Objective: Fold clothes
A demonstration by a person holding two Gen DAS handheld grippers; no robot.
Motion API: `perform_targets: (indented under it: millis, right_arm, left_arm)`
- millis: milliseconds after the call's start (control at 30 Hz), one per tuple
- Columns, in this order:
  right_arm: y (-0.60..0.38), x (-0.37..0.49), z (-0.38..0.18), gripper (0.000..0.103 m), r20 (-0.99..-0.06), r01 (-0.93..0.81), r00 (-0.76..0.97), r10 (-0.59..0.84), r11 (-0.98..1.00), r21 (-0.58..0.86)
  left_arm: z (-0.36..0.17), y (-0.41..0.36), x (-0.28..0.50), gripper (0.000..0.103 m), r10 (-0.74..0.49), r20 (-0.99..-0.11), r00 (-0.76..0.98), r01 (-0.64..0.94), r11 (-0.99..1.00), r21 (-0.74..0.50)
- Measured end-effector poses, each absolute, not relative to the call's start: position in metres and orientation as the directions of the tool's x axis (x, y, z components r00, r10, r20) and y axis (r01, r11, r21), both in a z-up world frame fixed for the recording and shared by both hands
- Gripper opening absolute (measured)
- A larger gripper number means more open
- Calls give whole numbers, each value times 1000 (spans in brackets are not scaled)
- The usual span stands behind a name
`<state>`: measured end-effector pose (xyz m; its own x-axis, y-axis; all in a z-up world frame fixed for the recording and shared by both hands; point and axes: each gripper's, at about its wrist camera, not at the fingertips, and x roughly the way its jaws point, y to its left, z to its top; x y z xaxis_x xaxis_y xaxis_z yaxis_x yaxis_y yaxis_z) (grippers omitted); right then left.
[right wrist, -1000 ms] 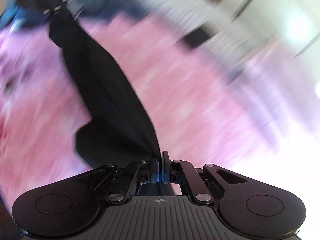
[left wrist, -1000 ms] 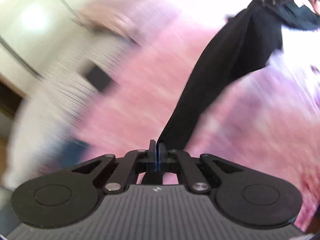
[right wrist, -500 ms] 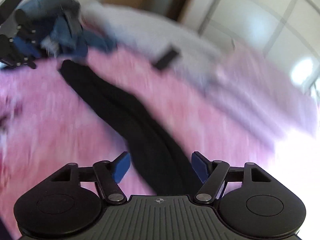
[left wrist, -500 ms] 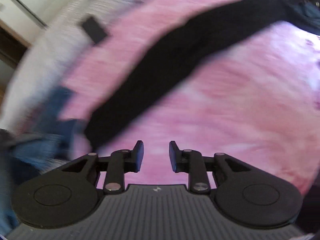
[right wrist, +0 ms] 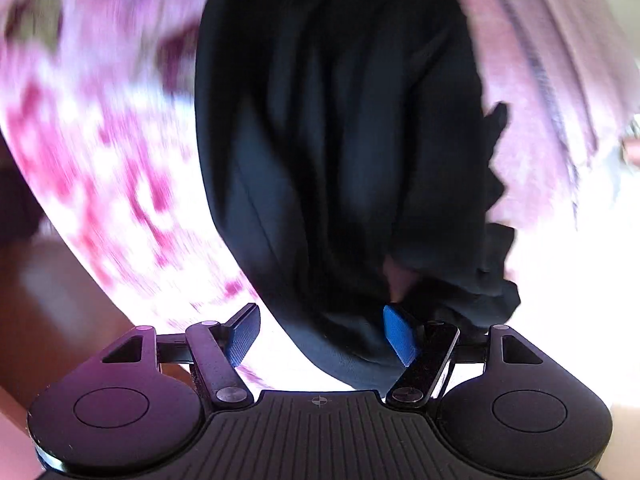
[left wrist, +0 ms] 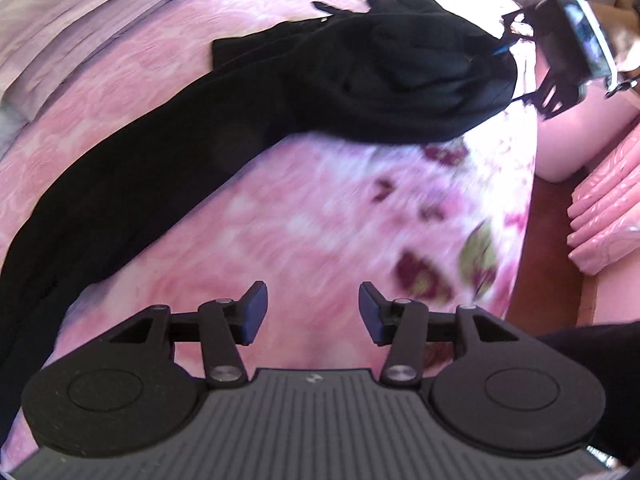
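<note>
A long black garment (left wrist: 240,120) lies stretched across the pink floral bedspread (left wrist: 320,220), bunched at its far right end. My left gripper (left wrist: 312,308) hovers over bare bedspread beside the garment, its jaws opening with nothing between them. In the left wrist view my right gripper (left wrist: 560,40) sits at the bunched end. In its own view, the right gripper (right wrist: 320,330) points down at the black garment (right wrist: 340,140). Its jaws are closing with a fold of cloth between them. The right pad (right wrist: 400,336) is at the cloth, while the left pad stands apart from it.
The bed's edge runs down the right of the left wrist view, with brown floor (left wrist: 548,260) beyond it. A pink ribbed bundle (left wrist: 604,216) lies further right. A lilac striped sheet (left wrist: 80,20) borders the bedspread. A dark sleeve (left wrist: 600,360) shows at the lower right.
Both grippers were shut on the hanging black garment; they let go, opened and swung down toward the bed. The garment now lies on the bedspread.
</note>
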<state>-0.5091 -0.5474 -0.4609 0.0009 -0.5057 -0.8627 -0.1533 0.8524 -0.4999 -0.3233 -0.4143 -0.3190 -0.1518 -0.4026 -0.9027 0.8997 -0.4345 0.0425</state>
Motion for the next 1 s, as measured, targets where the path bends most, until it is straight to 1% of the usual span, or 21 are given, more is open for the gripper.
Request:
perform_targets:
  millis: [33,67,100,167,267,300,367,433,500,600,667,700,767,867,933,1000]
  right_arm:
    - [-553,-509,-466,37,-876,-145,-9,-483,867,-476]
    - [-560,-505,-463,16,-894,-89,-28,-447,892,-443]
    - [-565,-500,-458,16,-909,-8,-45,-415,910,-415]
    - [-566,-487,-440,10,-943,148,-43,-331,931,-334]
    - [-558,-463,-410,9,-995,437,44,-92,897,-63]
    - [-553,-454,-402,9,-996,512,92,-16,858,33]
    - [-531,-431,-390,9,-968,604,218,121,763,231]
    - [-500,-401,-383,9,-912,625,346,221,670,400]
    - [-467,-356,-377,9,-837,602,463,290,590,538]
    - [-419,-264,-369,9,-711,544,610,350,468,697]
    - [-397,-199,-358,9,-660,529,668,344,404,746]
    - [-387,-174,-355,9,-641,529,693,331,371,763]
    - [-375,-130,-357,9,-600,531,742,297,285,798]
    - [-379,-93,-349,9,-551,530,805,221,150,835]
    - [-389,-78,-352,10,-559,536,807,190,160,829]
    - [-398,-65,-357,36,-583,551,794,174,201,810]
  left_arm:
    - [-318,-417,-330,46,-400,-904,-153,899,-436,41]
    - [-316,-416,-334,46,-401,-904,-151,900,-435,42]
    - [-312,-413,-337,46,-403,-903,-148,901,-431,45]
    - [-308,-409,-337,46,-405,-904,-134,908,-416,52]
    - [-300,-396,-320,46,-413,-905,-103,926,-373,65]
    - [-296,-388,-310,46,-421,-903,-89,934,-349,71]
    - [-285,-370,-284,46,-440,-896,-59,952,-294,82]
    - [-273,-347,-251,46,-458,-889,-24,970,-226,90]
    - [-261,-319,-213,48,-478,-878,8,984,-152,92]
    - [-245,-272,-156,52,-495,-867,56,995,-39,87]
    - [-236,-239,-121,57,-501,-861,91,996,37,84]
    - [-234,-224,-105,62,-503,-858,102,994,73,76]
    - [-231,-196,-75,63,-508,-854,109,990,136,46]
    - [-242,-173,-48,67,-516,-852,91,982,189,-9]
    - [-255,-171,-40,71,-523,-850,66,977,205,-51]
    - [-271,-180,-41,71,-533,-846,18,973,204,-108]
